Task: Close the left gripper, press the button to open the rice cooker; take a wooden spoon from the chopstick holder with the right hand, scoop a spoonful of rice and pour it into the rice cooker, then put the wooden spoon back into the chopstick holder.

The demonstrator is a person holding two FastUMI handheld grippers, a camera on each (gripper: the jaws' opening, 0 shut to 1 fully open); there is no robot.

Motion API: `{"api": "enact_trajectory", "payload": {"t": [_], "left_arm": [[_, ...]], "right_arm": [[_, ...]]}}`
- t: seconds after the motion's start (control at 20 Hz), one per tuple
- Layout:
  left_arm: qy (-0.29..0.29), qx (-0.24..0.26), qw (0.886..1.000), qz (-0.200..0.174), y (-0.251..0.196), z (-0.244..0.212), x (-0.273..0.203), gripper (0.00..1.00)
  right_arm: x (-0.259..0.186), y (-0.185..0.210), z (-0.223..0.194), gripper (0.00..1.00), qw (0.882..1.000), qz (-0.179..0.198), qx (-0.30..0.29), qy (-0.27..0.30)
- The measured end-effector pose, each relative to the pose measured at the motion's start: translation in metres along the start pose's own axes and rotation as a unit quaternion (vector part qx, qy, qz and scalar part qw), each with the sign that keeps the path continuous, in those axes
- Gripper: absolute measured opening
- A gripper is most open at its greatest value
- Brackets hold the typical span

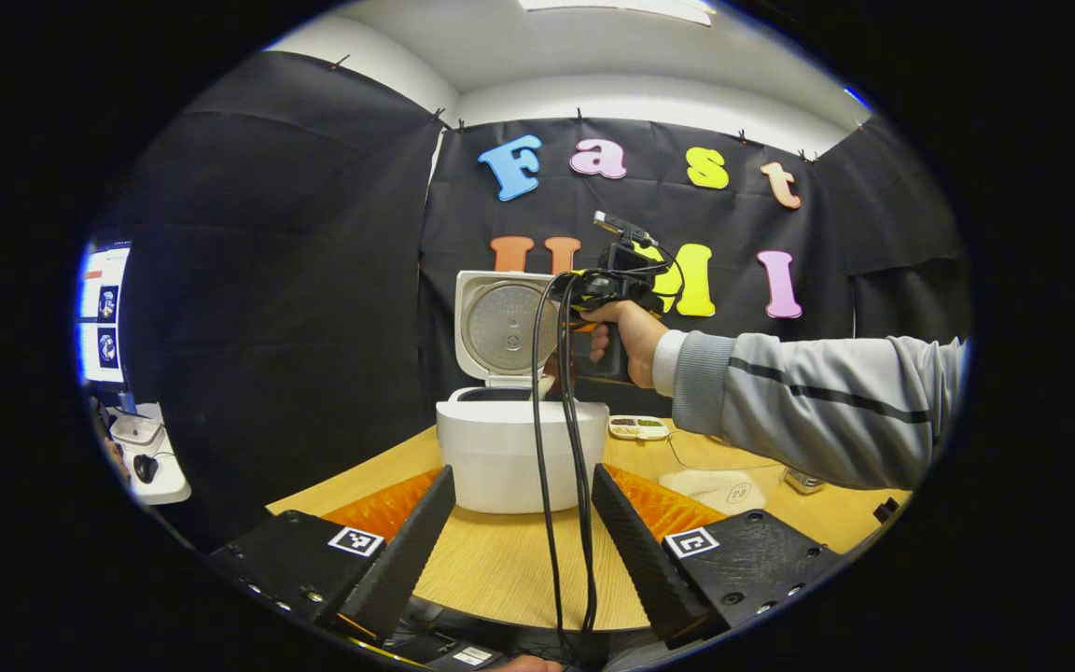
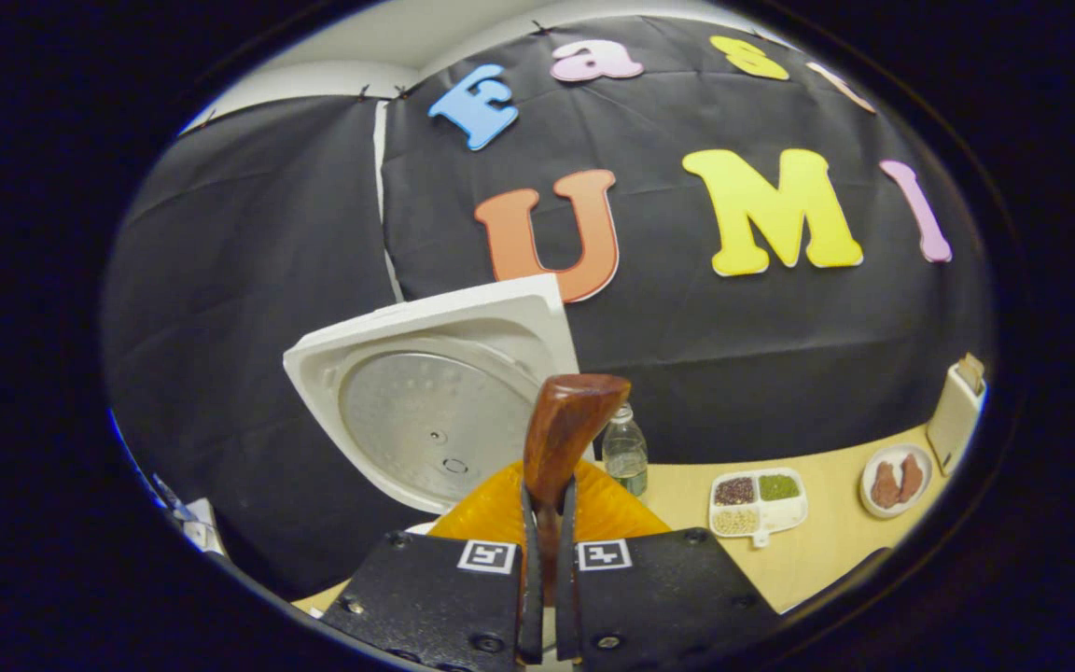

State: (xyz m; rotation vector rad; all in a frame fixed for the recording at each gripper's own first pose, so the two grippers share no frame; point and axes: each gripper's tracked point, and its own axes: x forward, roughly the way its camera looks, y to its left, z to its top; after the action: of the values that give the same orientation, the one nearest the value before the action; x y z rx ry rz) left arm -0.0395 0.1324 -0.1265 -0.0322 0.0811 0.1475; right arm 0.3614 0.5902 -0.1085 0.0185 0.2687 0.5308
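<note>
The white rice cooker [image 1: 519,457] stands on the wooden table with its lid [image 1: 500,322] swung up and open. My left gripper [image 1: 523,478] sits low in front of it, open, with nothing between its fingers. A hand [image 1: 626,336] holds my right gripper [image 1: 584,289] above the cooker's pot, its black cable hanging down in front. In the right gripper view, my right gripper [image 2: 545,490] is shut on the handle of the wooden spoon [image 2: 575,425], whose broad end sticks out toward the open lid [image 2: 435,401]. I cannot tell whether the spoon holds rice.
A divided dish of grains [image 2: 757,502] lies on the table to the right of the cooker, and a small plate [image 2: 894,481] with reddish pieces sits farther right. A small clear bottle [image 2: 626,455] stands behind the cooker. A grey sleeve [image 1: 827,401] crosses the right side.
</note>
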Motion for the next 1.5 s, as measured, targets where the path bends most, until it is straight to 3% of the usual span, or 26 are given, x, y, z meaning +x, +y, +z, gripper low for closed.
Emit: {"api": "enact_trajectory", "payload": {"t": [0.2, 0.4, 0.55, 0.65, 0.75, 0.8, 0.95, 1.15, 1.5], "left_arm": [[-0.003, 0.01, 1.0, -0.01, -0.006, 0.001, -0.001, 0.94], [-0.001, 0.012, 1.0, -0.015, -0.013, 0.001, 0.001, 0.94], [-0.003, 0.018, 1.0, -0.017, -0.017, 0.003, -0.002, 0.94], [-0.005, 0.019, 1.0, -0.018, -0.019, 0.004, -0.003, 0.94], [-0.004, 0.017, 1.0, -0.019, -0.023, 0.006, -0.002, 0.94], [-0.005, 0.017, 1.0, -0.023, -0.027, 0.007, -0.003, 0.94], [-0.011, 0.021, 0.999, -0.033, -0.04, 0.012, -0.013, 0.94], [-0.019, 0.024, 0.999, -0.041, -0.059, 0.023, -0.022, 0.94], [-0.034, 0.012, 0.998, -0.052, -0.089, 0.043, -0.04, 0.94]], "right_arm": [[-0.003, 0.013, 0.003, 0.11, 0.992, -0.011, -0.124, -0.005], [-0.017, 0.044, -0.004, 0.11, 0.961, -0.014, -0.274, -0.029], [-0.028, 0.066, -0.019, 0.11, 0.951, -0.005, -0.308, -0.027], [-0.033, 0.07, -0.017, 0.11, 0.949, -0.01, -0.312, -0.034], [-0.04, 0.068, -0.017, 0.11, 0.956, -0.01, -0.29, -0.037], [-0.044, 0.064, -0.016, 0.15, 0.959, -0.012, -0.281, -0.035], [-0.064, 0.045, -0.002, 0.11, 0.966, -0.018, -0.254, -0.052], [-0.108, 0.001, 0.022, 0.11, 0.975, -0.035, -0.211, -0.068], [-0.228, -0.123, 0.054, 0.12, 0.981, -0.094, -0.146, -0.087]]}}
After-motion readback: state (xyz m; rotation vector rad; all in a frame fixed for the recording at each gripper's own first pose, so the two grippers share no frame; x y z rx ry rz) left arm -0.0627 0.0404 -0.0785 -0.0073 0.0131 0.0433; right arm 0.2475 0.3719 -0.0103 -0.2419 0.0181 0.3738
